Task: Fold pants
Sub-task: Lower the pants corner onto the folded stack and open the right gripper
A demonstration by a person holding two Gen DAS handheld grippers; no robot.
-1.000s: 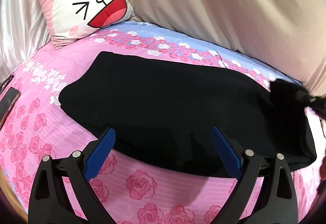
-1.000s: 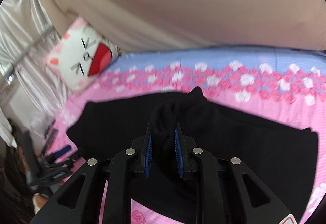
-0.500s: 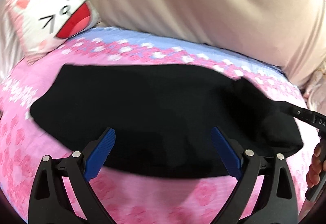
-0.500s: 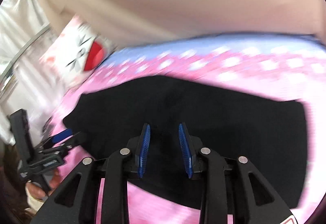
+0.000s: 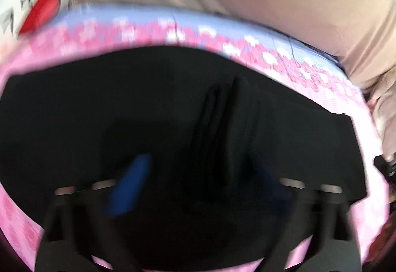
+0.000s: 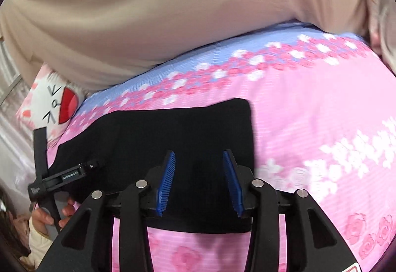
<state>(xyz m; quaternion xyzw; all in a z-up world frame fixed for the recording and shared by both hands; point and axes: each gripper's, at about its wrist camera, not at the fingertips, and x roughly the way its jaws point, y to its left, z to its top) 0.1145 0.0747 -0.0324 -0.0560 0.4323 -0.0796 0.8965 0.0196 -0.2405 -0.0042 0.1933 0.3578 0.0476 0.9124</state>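
Note:
Black pants (image 5: 148,103) lie folded flat on the pink flowered bedsheet (image 5: 329,96). My left gripper (image 5: 198,180) hovers low over them, badly blurred. Its jaws are closing but its blue pads (image 5: 131,185) still stand wide apart, with a raised ridge of black cloth between them and not pinched. In the right wrist view my right gripper (image 6: 200,173) sits over the near right end of the pants (image 6: 173,133). Its jaws are opening and hold nothing. The left gripper (image 6: 66,173) shows at the pants' left edge, held by a hand (image 6: 47,215).
A white cat-face pillow (image 6: 49,108) leans at the far left of the bed. A beige cloth (image 6: 173,12) bulges along the back. The sheet (image 6: 321,136) to the right of the pants is bare. A bit of the right gripper (image 5: 386,168) shows at the left wrist view's right edge.
The right gripper let go of the bunch of black cloth, opened and swung toward the pants' right end. The left gripper moved in low over the pants, which now fill its view.

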